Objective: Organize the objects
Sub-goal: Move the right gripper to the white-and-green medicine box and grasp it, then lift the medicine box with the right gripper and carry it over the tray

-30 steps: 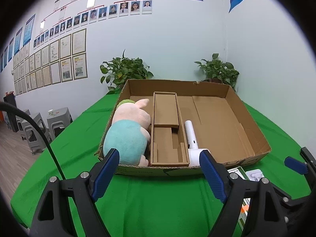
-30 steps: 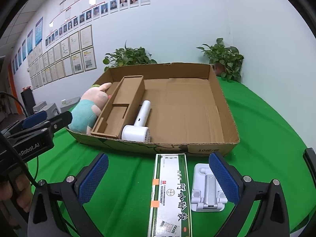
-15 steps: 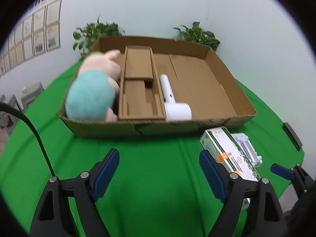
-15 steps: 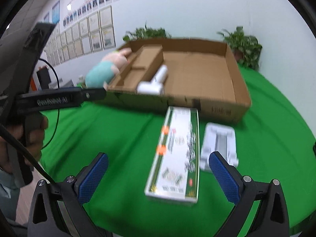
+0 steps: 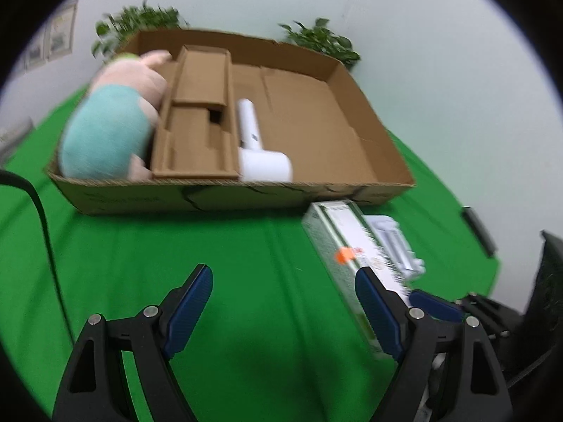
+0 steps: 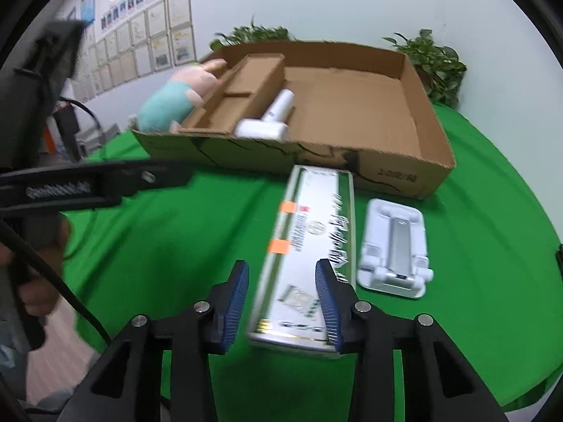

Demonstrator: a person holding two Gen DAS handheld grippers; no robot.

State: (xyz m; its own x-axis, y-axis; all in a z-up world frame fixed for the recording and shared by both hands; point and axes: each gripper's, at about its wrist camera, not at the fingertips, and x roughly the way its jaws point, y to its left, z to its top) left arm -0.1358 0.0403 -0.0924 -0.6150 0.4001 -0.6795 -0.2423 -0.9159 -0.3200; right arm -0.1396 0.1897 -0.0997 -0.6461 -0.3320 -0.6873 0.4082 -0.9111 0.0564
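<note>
Right wrist view: my right gripper has narrowed its fingers since half a second ago and dropped over the near end of the green-and-white carton; whether the pads touch it I cannot tell. That carton lies on the green table against the cardboard tray's front wall, the white phone stand just beside it. My left gripper hangs wide open, holding nothing, closer to the carton than before.

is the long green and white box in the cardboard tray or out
Out: the long green and white box lies flat on the green cloth, in front of the cardboard tray.
</note>
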